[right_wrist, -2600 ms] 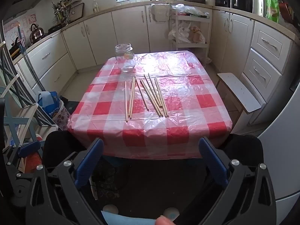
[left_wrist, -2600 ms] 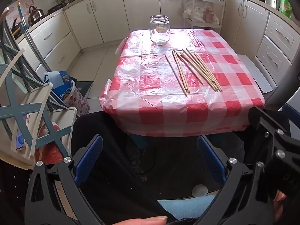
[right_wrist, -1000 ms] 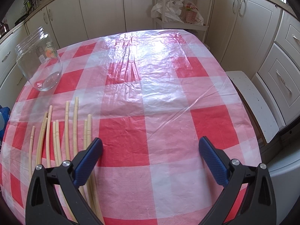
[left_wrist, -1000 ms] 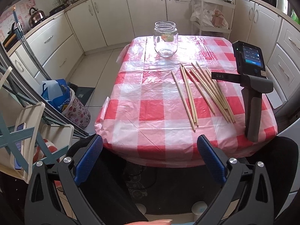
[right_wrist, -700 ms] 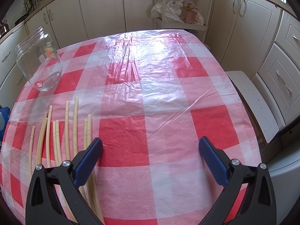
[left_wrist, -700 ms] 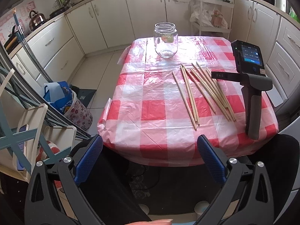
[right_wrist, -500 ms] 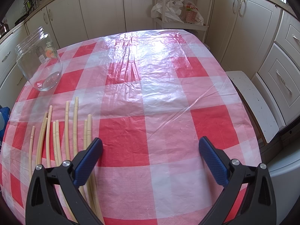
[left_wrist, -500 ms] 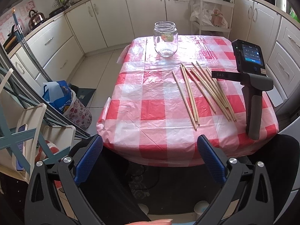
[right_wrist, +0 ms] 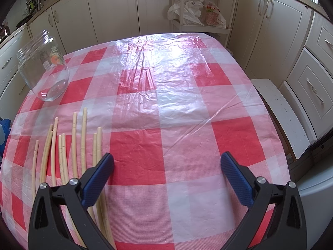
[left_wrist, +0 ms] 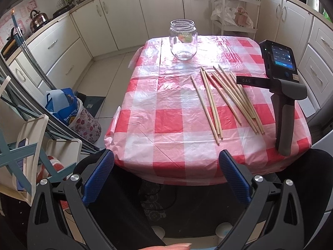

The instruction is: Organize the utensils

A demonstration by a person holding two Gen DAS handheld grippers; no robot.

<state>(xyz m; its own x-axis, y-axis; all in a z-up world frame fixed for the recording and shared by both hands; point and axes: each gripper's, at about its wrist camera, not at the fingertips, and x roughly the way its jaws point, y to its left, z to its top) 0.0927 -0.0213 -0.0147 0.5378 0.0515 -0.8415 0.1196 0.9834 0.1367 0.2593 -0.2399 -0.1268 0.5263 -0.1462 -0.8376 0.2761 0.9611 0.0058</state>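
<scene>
Several long wooden chopsticks (left_wrist: 226, 98) lie fanned out on the red-and-white checked tablecloth (left_wrist: 166, 125); they show at lower left in the right wrist view (right_wrist: 62, 156). An empty clear glass jar (left_wrist: 183, 39) stands upright at the table's far side, and at far left in the right wrist view (right_wrist: 42, 66). My left gripper (left_wrist: 166, 177) is open and empty, held off the table's near edge. My right gripper (right_wrist: 166, 175) is open and empty, low over the table just right of the chopsticks. Its body (left_wrist: 281, 95) stands at the table's right side in the left wrist view.
White kitchen cabinets (left_wrist: 124, 16) ring the room. A shelf rack with bags (right_wrist: 199, 10) stands behind the table. A white bench (right_wrist: 278, 114) is right of the table. A blue bag (left_wrist: 66, 108) and folded frames (left_wrist: 25, 135) sit on the floor at left.
The right gripper has stayed still over the table for the last second. The left gripper has drifted slightly closer to the table.
</scene>
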